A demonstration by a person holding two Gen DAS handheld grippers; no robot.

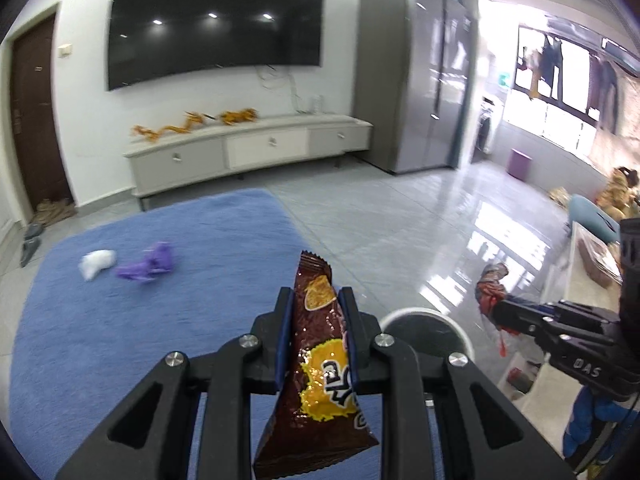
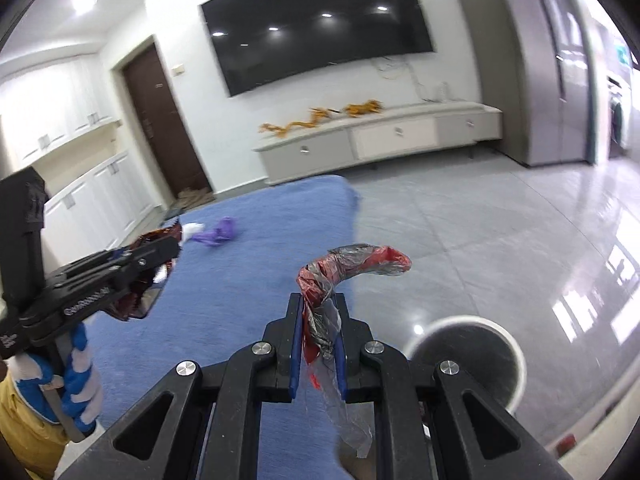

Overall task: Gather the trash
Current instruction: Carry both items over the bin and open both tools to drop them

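My left gripper (image 1: 314, 300) is shut on a brown snack bag (image 1: 316, 364), held above the blue rug (image 1: 160, 320). It also shows at the left of the right wrist view (image 2: 160, 256). My right gripper (image 2: 318, 308) is shut on a twisted red and silver plastic wrapper (image 2: 348, 266), held above the rug's edge; it shows in the left wrist view (image 1: 500, 308) too. A white-rimmed round bin (image 2: 468, 356) stands on the floor below right, also seen in the left wrist view (image 1: 424, 332). A white crumpled wad (image 1: 96, 264) and a purple wrapper (image 1: 148, 266) lie on the rug.
A TV cabinet (image 1: 252, 148) stands against the far wall under a large TV (image 1: 216, 24). A grey fridge (image 1: 416, 76) stands to the right. Glossy grey tiles (image 1: 400, 220) surround the rug. A low table edge (image 1: 588, 280) lies at the right.
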